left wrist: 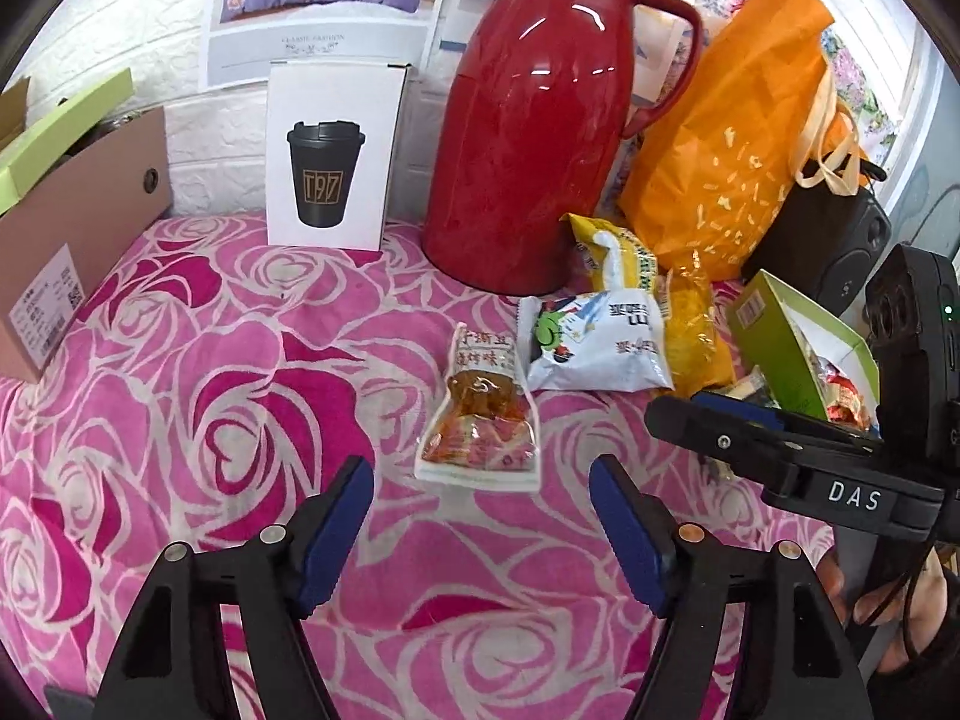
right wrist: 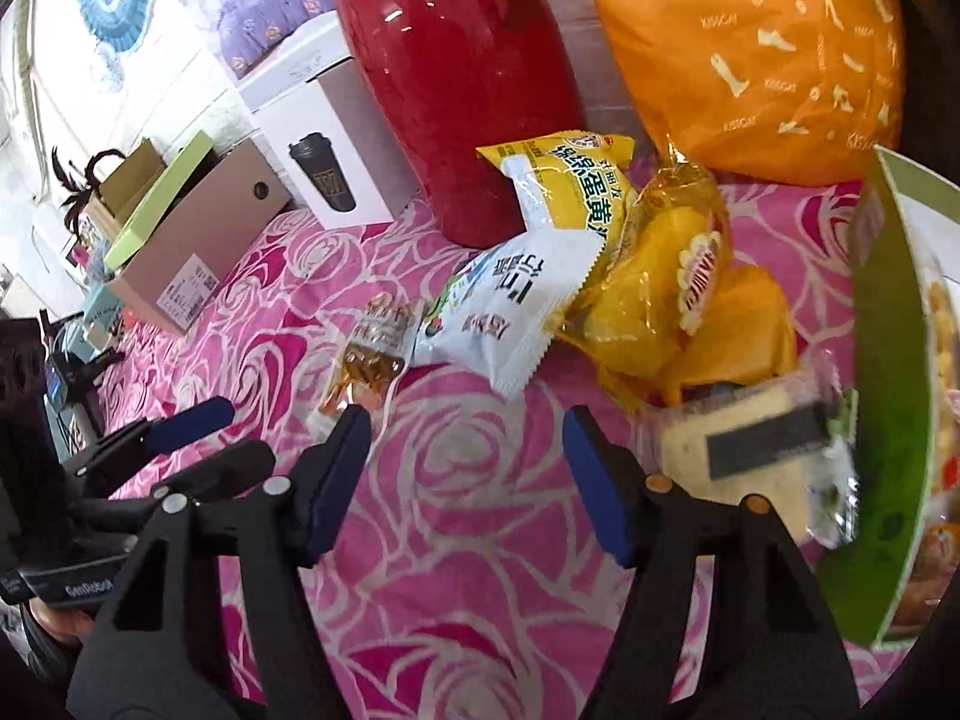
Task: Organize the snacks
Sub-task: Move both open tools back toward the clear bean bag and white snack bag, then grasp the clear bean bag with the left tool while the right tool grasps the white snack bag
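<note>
Several snacks lie on the pink rose cloth [left wrist: 210,360]. A clear packet of brown food [left wrist: 480,420] [right wrist: 372,354] is just ahead of my open left gripper [left wrist: 480,510], which holds nothing. Behind it lie a white-blue bag [left wrist: 594,342] [right wrist: 510,312], a yellow bag [left wrist: 618,258] [right wrist: 570,180] and clear yellow packets [left wrist: 696,330] [right wrist: 690,300]. The green box [left wrist: 798,348] [right wrist: 888,420] stands open at the right with snacks inside. My right gripper [right wrist: 468,468] [left wrist: 708,417] is open and empty over the cloth. A wrapped cake slice [right wrist: 750,456] lies beside its right finger, against the box.
A red thermos jug [left wrist: 528,138] and an orange cloth bag [left wrist: 738,138] stand behind the snacks. A white cup carton [left wrist: 333,156] and a brown cardboard box [left wrist: 78,240] sit at the back left. A black speaker [left wrist: 840,252] is at the right. A hand [left wrist: 888,618] holds the right gripper.
</note>
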Demonstrator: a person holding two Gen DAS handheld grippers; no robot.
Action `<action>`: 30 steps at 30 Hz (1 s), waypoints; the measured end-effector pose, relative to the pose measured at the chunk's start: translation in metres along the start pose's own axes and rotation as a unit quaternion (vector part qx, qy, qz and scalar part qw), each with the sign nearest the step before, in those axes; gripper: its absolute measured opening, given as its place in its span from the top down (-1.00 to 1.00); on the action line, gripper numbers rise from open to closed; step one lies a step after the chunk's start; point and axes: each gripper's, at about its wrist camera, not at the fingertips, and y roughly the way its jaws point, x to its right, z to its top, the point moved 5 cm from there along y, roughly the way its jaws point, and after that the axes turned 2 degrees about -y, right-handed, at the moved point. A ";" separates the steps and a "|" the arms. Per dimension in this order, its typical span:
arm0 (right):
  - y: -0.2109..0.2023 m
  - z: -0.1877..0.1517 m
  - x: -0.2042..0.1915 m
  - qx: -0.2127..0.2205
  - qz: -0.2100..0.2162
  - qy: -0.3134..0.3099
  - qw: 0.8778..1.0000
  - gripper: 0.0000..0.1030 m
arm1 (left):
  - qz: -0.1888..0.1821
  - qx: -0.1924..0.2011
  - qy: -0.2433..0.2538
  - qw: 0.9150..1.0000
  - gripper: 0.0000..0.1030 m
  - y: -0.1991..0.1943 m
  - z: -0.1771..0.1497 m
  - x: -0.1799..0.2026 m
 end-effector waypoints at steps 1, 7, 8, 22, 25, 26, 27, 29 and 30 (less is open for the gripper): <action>0.004 0.002 0.002 0.000 0.001 0.008 1.000 -0.32 | 0.000 -0.003 0.001 1.000 -0.48 0.003 0.003 -0.001; 0.018 0.017 0.020 0.010 0.023 0.089 0.996 -0.32 | 0.000 -0.011 -0.001 1.000 -0.48 0.034 0.024 -0.001; 0.019 0.019 0.021 0.014 0.018 0.088 0.996 -0.32 | -0.007 -0.013 -0.008 1.000 -0.48 0.039 0.026 -0.002; -0.005 0.004 0.017 0.024 0.006 0.039 0.999 0.51 | -0.009 -0.046 0.001 0.999 0.33 0.073 0.026 0.002; -0.017 0.001 0.011 0.032 -0.014 0.013 0.999 0.52 | -0.011 -0.042 0.005 0.999 0.36 0.064 0.026 0.009; -0.021 0.000 0.009 0.035 -0.021 0.004 0.999 0.52 | -0.012 -0.036 0.008 0.999 0.36 0.059 0.027 0.013; -0.026 -0.001 0.007 0.037 -0.028 -0.006 0.999 0.52 | -0.010 -0.024 0.014 1.000 0.36 0.049 0.028 0.018; -0.033 -0.003 0.005 0.042 -0.035 -0.014 0.998 0.52 | -0.009 -0.011 0.022 1.000 0.36 0.034 0.030 0.023; -0.039 -0.004 0.004 0.046 -0.034 -0.015 0.998 0.52 | -0.010 -0.004 0.024 1.000 0.36 0.026 0.031 0.026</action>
